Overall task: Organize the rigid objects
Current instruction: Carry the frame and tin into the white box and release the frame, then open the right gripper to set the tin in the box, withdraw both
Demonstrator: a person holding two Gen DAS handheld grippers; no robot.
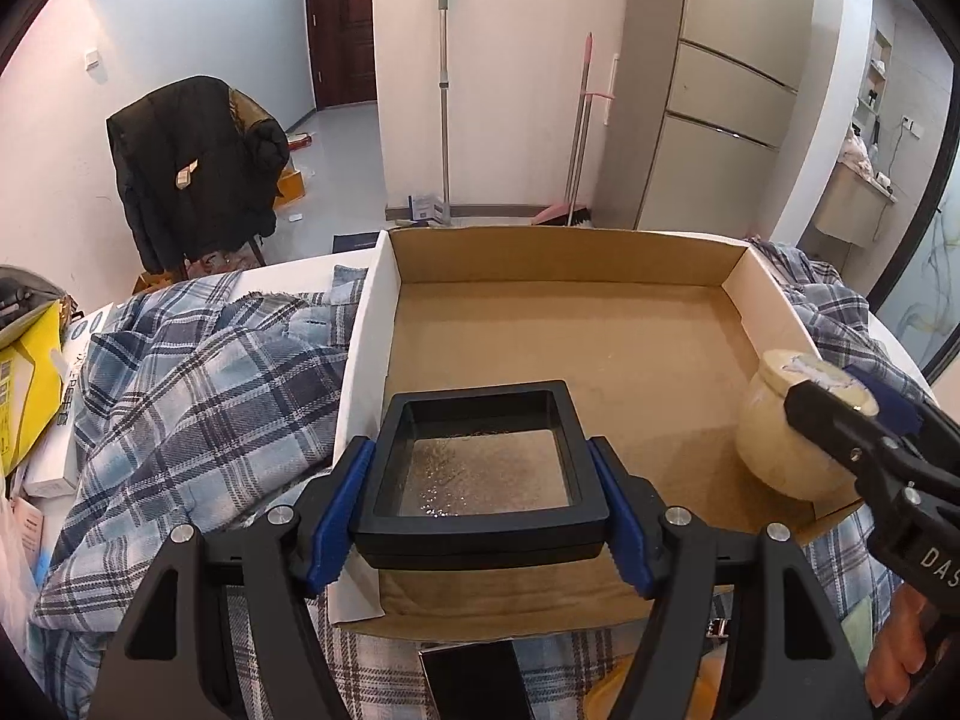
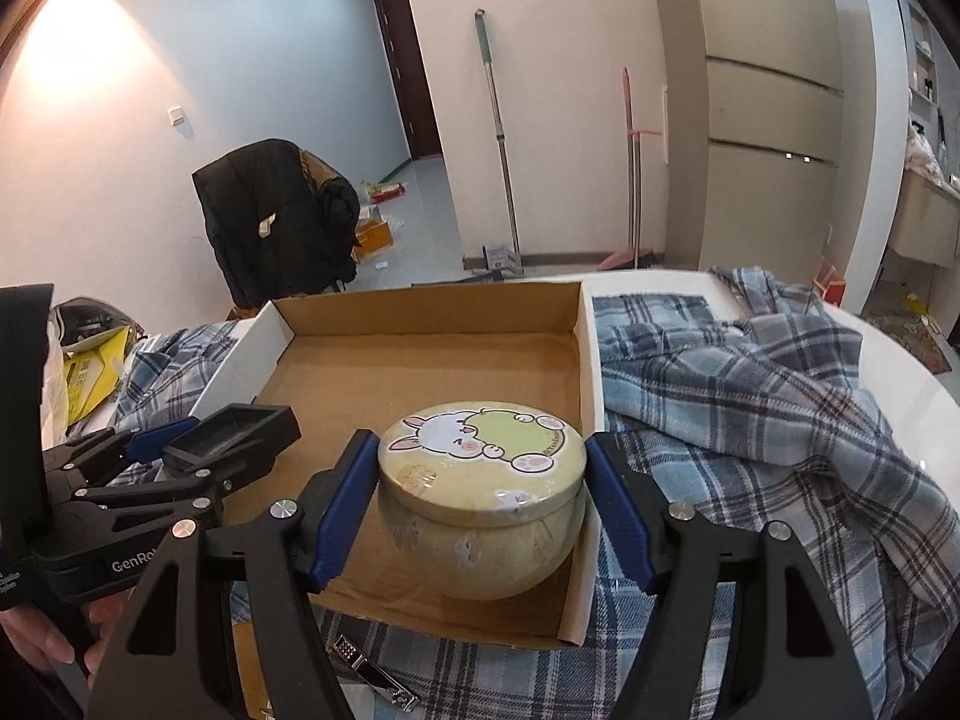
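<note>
An open cardboard box [image 1: 738, 282] lies on a plaid cloth; it also shows in the right wrist view [image 2: 420, 312]. My left gripper [image 1: 483, 498] is shut on a square black frame box [image 1: 480, 456] with a clear film, held over the cardboard box's near left part. It shows at the left of the right wrist view [image 2: 231, 429]. My right gripper [image 2: 480, 498] is shut on a round yellow tin [image 2: 480, 480] with a cartoon lid, over the box's near right corner. The tin also shows at the right of the left wrist view [image 1: 786, 432].
A blue plaid cloth [image 2: 750, 396] covers the round white table [image 2: 912, 384]. A nail clipper [image 2: 372, 672] and a dark flat item [image 1: 474, 678] lie near the box's front edge. Yellow packaging [image 1: 24, 384] lies left. A chair with a black jacket [image 1: 192, 168] stands behind.
</note>
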